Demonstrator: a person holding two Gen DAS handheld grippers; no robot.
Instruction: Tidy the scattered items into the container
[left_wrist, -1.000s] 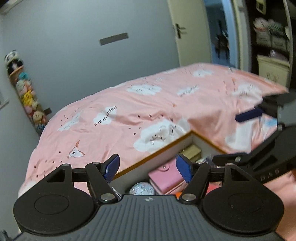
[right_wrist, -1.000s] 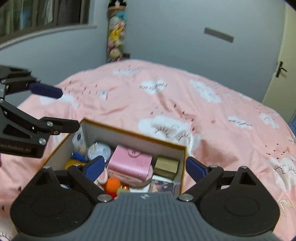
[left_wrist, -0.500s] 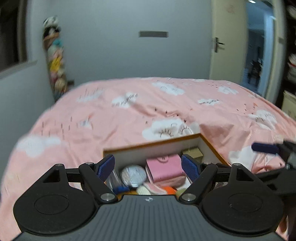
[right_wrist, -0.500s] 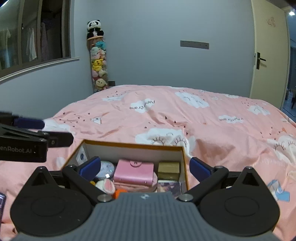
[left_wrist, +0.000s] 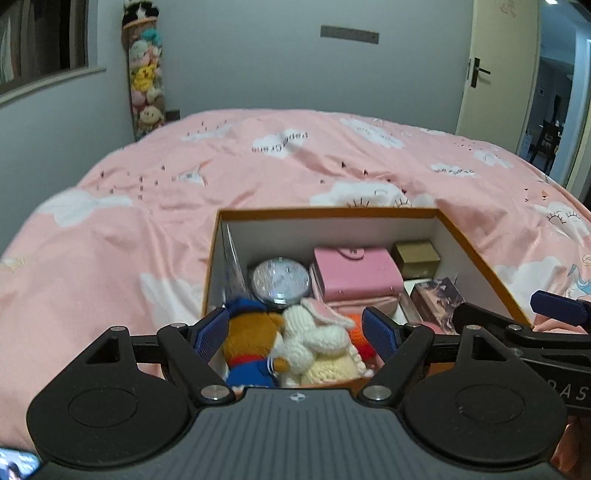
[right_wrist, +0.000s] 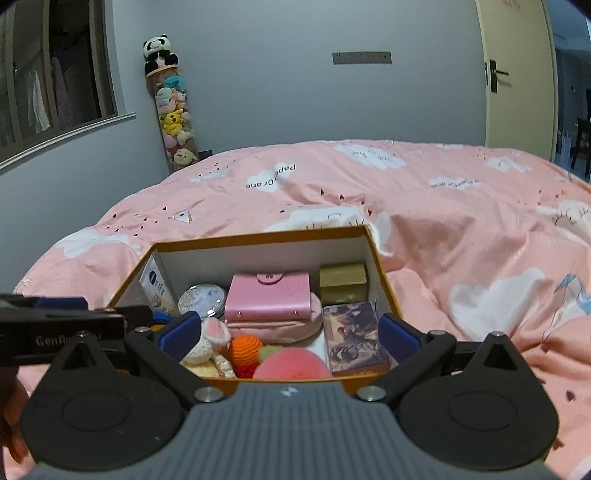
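Risk in the left wrist view sits just ahead of the left tool (left_wrist: 295, 334): its jaws have just been opening and now stand released, gripping nothing, with the bear toy (left_wrist: 251, 343) and knitted rabbit (left_wrist: 317, 339) seen between its fingers inside the box (left_wrist: 476, 254) on the bed (left_wrist: 129, 221). Dropping further could snag soft yarn or nudge the box rim.

In the right wrist view, the right tool (right_wrist: 288, 332), jaws likewise just opened and empty, hovers over the box's near edge, the left tool close at its left; they could collide.
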